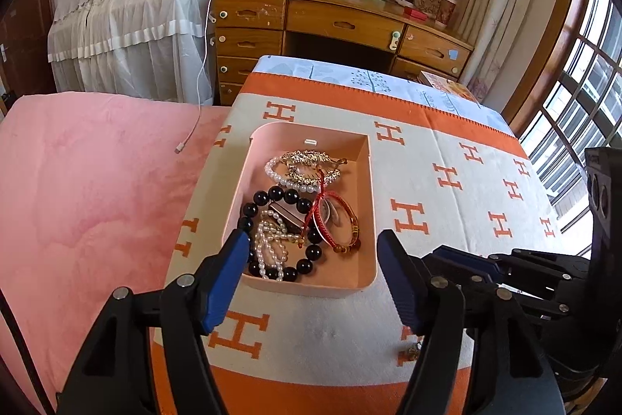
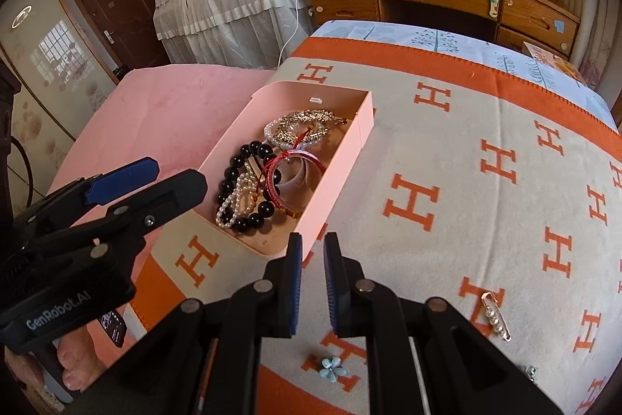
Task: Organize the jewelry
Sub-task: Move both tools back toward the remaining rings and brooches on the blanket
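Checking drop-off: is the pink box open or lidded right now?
Open. The pink box shows no lid in either view; the black bead bracelet and pearl strands lie exposed inside it.

You've got a matt pink plastic-looking tray [image 1: 371,181]; glossy black round beads [image 1: 289,196]; a soft woven orange-and-cream cloth blanket [image 1: 447,220]; a scuffed, varnished brown wooden desk [image 1: 342,22].

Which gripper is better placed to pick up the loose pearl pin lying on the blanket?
Probably the right gripper: the pearl pin lies on its side, outside the pink box. The open left gripper faces the box.
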### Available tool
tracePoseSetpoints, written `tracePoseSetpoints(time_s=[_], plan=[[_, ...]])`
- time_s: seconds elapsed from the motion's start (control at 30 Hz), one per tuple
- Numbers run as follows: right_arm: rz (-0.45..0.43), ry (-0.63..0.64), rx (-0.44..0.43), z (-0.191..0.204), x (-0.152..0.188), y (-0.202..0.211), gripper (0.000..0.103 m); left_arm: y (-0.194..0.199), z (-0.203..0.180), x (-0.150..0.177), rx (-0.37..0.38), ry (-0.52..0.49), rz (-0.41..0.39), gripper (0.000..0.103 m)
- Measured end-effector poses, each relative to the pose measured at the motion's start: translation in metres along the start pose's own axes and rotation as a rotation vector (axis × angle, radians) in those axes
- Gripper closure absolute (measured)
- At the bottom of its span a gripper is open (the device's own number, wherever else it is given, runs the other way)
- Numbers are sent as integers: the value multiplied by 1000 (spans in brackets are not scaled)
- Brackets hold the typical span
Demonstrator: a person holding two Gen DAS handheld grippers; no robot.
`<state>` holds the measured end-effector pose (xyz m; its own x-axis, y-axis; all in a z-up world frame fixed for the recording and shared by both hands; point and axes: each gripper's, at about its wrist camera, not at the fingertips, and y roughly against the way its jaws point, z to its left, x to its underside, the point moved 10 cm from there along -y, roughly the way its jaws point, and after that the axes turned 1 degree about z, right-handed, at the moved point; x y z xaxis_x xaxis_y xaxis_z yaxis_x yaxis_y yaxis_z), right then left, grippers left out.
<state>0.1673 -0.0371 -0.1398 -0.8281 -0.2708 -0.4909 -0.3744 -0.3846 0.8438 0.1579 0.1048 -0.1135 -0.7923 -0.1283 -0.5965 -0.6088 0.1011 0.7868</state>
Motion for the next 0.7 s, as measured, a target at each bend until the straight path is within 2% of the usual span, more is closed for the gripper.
tracePoseSetpoints(time_s=[0.43,0.63,0.7], plan=[[-104,-79,49,-51,35,54,92,11,-53,30,-20,-116,10,22],[-139,-142,55,-80,57,76,92,17,-84,41,6,-161,4,20],[-143,-170,40,-88,63,79,92,18,-96,44,23,-172,-3,15]])
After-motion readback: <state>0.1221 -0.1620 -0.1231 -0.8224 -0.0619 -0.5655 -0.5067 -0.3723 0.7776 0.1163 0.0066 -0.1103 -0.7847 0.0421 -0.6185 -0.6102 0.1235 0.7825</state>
